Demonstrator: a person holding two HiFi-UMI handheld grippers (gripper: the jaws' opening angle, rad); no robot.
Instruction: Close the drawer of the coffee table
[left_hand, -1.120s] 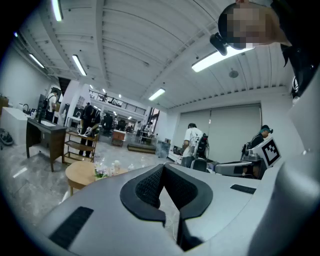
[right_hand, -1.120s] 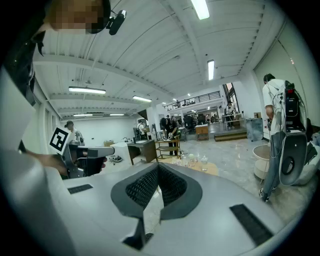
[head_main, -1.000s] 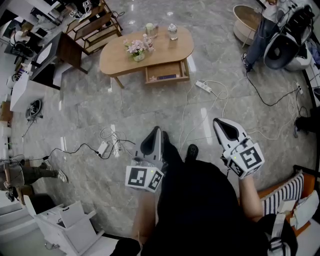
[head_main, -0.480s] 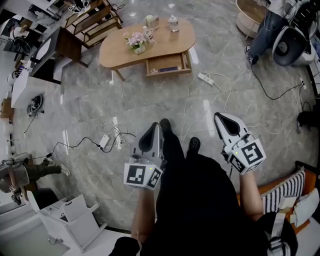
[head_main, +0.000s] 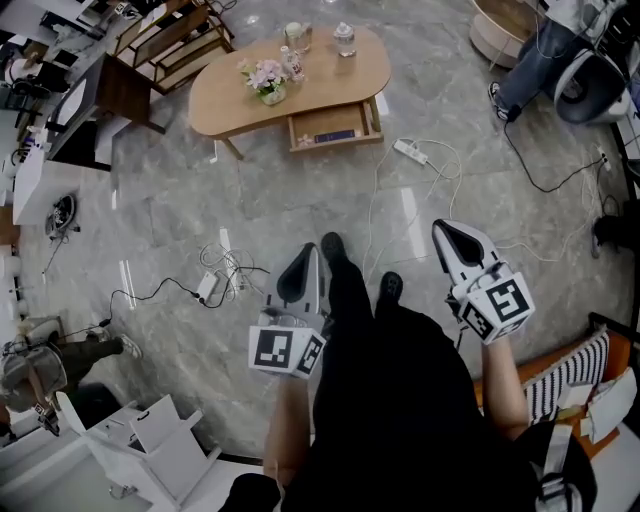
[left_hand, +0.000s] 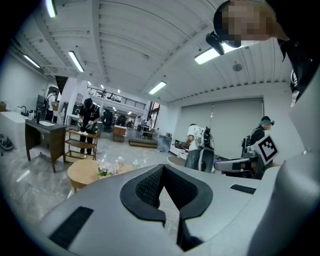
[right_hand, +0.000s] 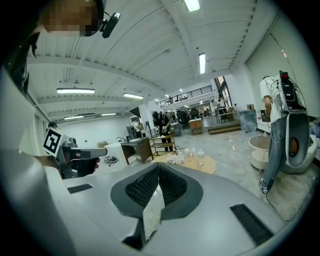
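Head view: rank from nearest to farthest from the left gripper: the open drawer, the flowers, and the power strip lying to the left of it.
From the left gripper:
1. Power strip, on the floor to its left.
2. Open drawer, ahead, at the front of the coffee table.
3. Flowers, on that table, beyond the drawer.

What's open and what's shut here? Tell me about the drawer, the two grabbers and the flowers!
drawer: pulled out, open.
left gripper: shut, empty.
right gripper: shut, empty.
flower pot: upright on the coffee table.
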